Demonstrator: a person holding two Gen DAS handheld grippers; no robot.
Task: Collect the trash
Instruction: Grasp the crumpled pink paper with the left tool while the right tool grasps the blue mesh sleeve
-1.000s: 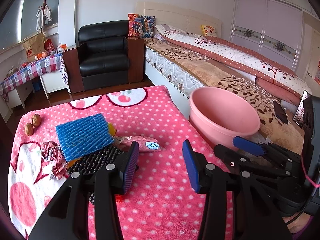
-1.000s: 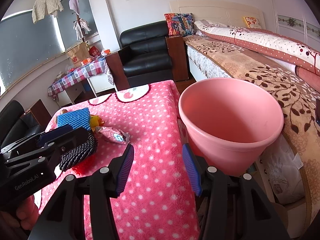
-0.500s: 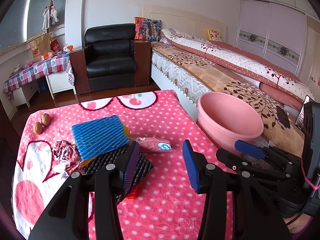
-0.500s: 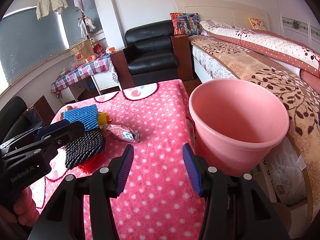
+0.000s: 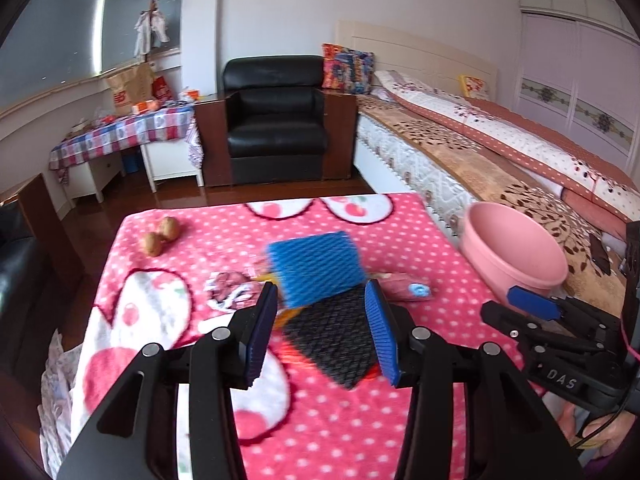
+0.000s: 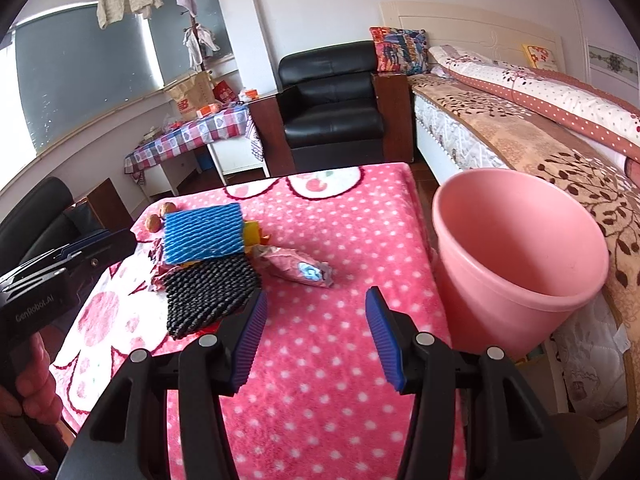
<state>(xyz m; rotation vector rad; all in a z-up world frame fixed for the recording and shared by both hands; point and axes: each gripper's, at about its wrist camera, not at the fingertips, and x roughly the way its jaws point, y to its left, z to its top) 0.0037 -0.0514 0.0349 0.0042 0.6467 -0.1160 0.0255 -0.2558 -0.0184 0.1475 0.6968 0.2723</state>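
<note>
Both claws gape empty; the left claw (image 5: 322, 330) has swung over the blue foam net (image 5: 316, 268).

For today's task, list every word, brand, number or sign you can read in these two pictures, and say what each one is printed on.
"GenRobot.AI": on the body of the left gripper, seen in the right wrist view.
"DAS": on the body of the right gripper, seen in the left wrist view.
Brown paper bag by the window: red print, too small to read.
Pink snack wrapper on the polka-dot blanket: only a blue emblem, no readable text.
</note>
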